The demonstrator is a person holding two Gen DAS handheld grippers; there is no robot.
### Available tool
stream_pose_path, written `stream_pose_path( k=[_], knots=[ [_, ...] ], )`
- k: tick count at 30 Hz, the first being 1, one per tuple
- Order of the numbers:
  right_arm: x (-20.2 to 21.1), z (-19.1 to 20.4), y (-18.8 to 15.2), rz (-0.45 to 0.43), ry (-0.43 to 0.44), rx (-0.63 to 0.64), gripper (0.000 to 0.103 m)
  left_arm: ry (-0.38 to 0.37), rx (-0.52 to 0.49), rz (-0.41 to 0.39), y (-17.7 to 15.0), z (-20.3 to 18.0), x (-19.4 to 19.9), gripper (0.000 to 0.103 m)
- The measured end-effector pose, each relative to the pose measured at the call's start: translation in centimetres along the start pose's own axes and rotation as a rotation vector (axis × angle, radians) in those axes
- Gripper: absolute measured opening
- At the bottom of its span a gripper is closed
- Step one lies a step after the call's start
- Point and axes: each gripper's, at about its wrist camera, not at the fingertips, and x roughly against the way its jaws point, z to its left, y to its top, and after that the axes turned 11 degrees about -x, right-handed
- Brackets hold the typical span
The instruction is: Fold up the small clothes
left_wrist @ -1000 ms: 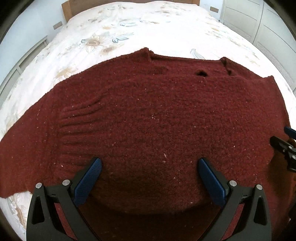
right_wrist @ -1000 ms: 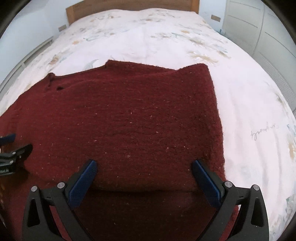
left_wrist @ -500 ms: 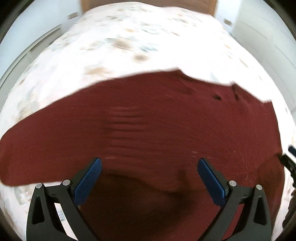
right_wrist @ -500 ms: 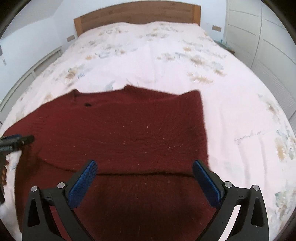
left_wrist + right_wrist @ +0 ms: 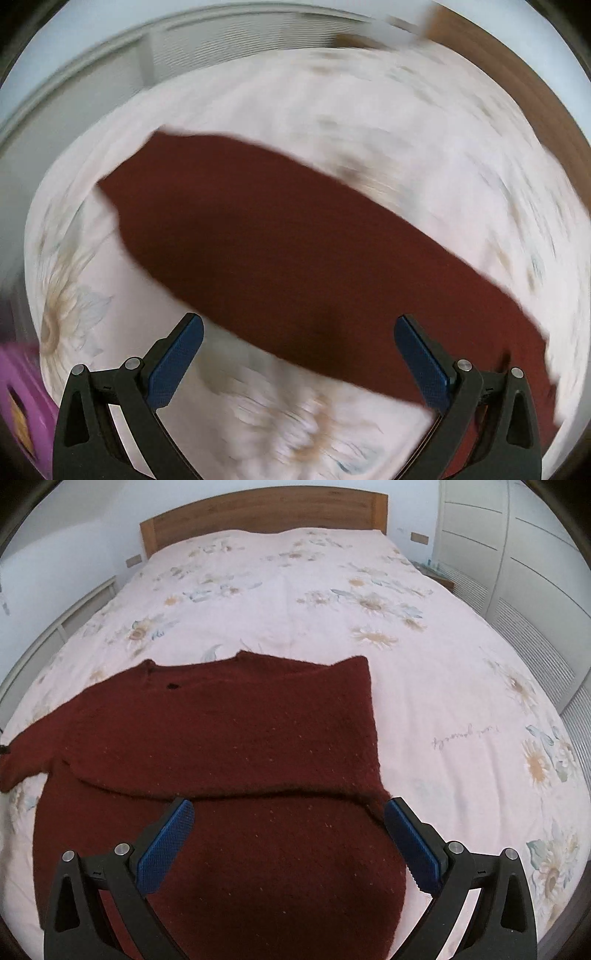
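Note:
A dark red knitted sweater [image 5: 229,738] lies flat on the bed, one layer folded across the rest, with a fold edge just beyond my right gripper. My right gripper [image 5: 288,843] is open and empty, held above the sweater's near part. In the blurred left wrist view the sweater's left sleeve [image 5: 288,251] stretches out across the bedspread. My left gripper [image 5: 299,363] is open and empty, above the bedspread at the sleeve's near edge.
The bed has a pale floral bedspread [image 5: 461,686] and a wooden headboard [image 5: 266,511]. White wardrobe doors [image 5: 517,554] stand on the right. A purple object [image 5: 18,398] lies at the left edge of the left wrist view.
The left gripper has swung left, from over the sweater's body to over its left sleeve. The right gripper has pulled back and up, so more of the bed shows. Both stay open.

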Motion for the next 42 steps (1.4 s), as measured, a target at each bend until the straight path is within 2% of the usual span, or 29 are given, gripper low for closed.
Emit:
stream_pose_path(
  k=[2, 4, 8, 13, 14, 15, 17, 18, 20, 21, 23, 25, 28, 34, 38, 40, 42],
  knots=[
    [0.1, -0.1, -0.2, 0.003, -0.001, -0.001, 0.103, -0.004, 0.118, 0.028, 0.5, 3.1, -0.7, 0.102],
    [-0.1, 0.0, -0.3, 0.009, -0.010, 0.009, 0.103, -0.001, 0.185, 0.043, 1.2, 4.7, -1.3, 0.102],
    [-0.5, 0.2, -0.4, 0.022, -0.019, 0.018, 0.103, 0.033, 0.203, 0.078, 1.8, 6.2, -2.5, 0.102],
    [-1.0, 0.3, -0.7, 0.034, -0.031, 0.023, 0.103, 0.011, 0.201, 0.114, 2.1, 6.4, -4.3, 0.101],
    [-1.1, 0.3, -0.8, 0.036, -0.032, 0.026, 0.103, 0.019, 0.183, 0.106, 2.1, 6.3, -4.3, 0.097],
    [-1.2, 0.2, -0.9, 0.039, -0.034, 0.026, 0.103, 0.020, 0.169, 0.094, 2.2, 6.2, -4.3, 0.093],
    [-1.4, 0.0, -1.0, 0.045, -0.036, 0.021, 0.103, 0.014, 0.142, 0.063, 2.4, 6.3, -4.3, 0.062],
    [-1.6, -0.1, -1.1, 0.048, -0.038, 0.017, 0.103, 0.011, 0.129, 0.054, 2.5, 6.2, -4.2, 0.053],
    [-1.8, -0.4, -1.1, 0.050, -0.042, 0.010, 0.103, -0.016, 0.085, 0.039, 2.8, 6.1, -3.5, 0.023],
    [-1.8, -0.5, -1.1, 0.051, -0.041, 0.008, 0.103, -0.027, 0.059, 0.036, 3.0, 6.0, -3.0, 0.016],
    [-1.8, -0.7, -1.2, 0.052, -0.041, 0.007, 0.103, -0.036, 0.017, 0.035, 3.3, 5.6, -2.3, 0.014],
    [-1.6, -0.8, -1.3, 0.050, -0.042, 0.013, 0.103, -0.012, -0.043, 0.004, 3.6, 4.7, -0.7, 0.013],
    [-1.5, -0.8, -1.4, 0.050, -0.038, 0.013, 0.103, 0.001, -0.140, -0.038, 3.5, 1.9, 1.3, 0.013],
    [-0.9, -0.7, -1.0, 0.033, -0.030, 0.013, 0.103, -0.099, -0.305, -0.093, 2.1, -4.6, 6.5, 0.012],
    [-0.5, -0.7, -0.3, 0.019, -0.030, 0.017, 0.103, -0.187, -0.400, -0.096, 0.0, -9.5, 8.5, 0.012],
    [-0.4, -0.8, 0.1, 0.011, -0.029, 0.014, 0.103, -0.211, -0.468, -0.105, -1.5, -13.1, 9.2, 0.012],
    [-0.5, -0.9, 0.6, 0.008, -0.029, 0.013, 0.103, -0.234, -0.516, -0.103, -1.8, -17.1, 8.0, 0.012]
  ],
)
